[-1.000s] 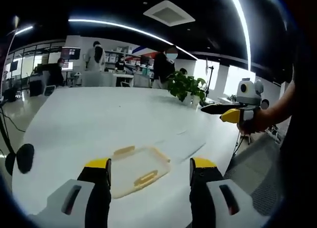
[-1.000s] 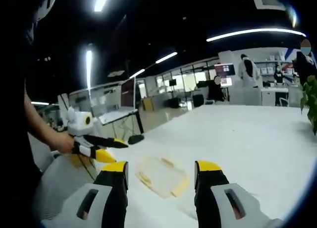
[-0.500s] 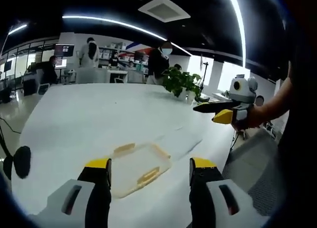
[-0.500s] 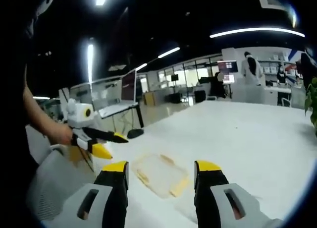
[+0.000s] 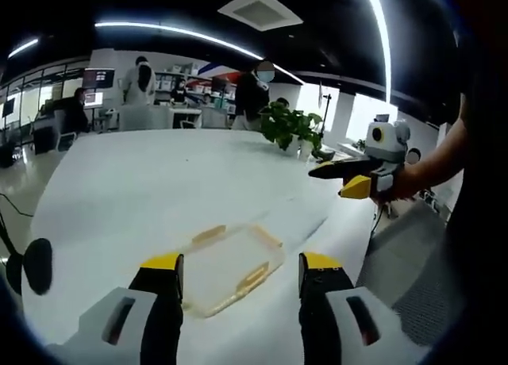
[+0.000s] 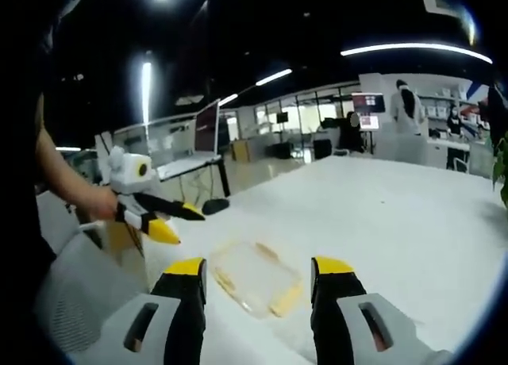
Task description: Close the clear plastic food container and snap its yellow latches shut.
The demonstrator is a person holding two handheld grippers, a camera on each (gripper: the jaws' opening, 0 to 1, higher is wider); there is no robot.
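The clear rectangular plastic food container (image 5: pixel 228 267) with yellow latches (image 5: pixel 252 276) is lying on the white tabletop (image 5: pixel 159 190), just ahead of both grippers. The left gripper (image 5: pixel 239 271) and right gripper (image 6: pixel 258 275) are hovering wide and empty, touching nothing; latching seemingly not yet begun.

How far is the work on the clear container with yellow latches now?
Done: the lid seems to lie on the clear container on the white table, though the blur leaves that unsure. In hand: nothing; the left gripper and the right gripper are both open and held off it. Left: snapping the yellow latches shut; whether any is already snapped cannot be told.
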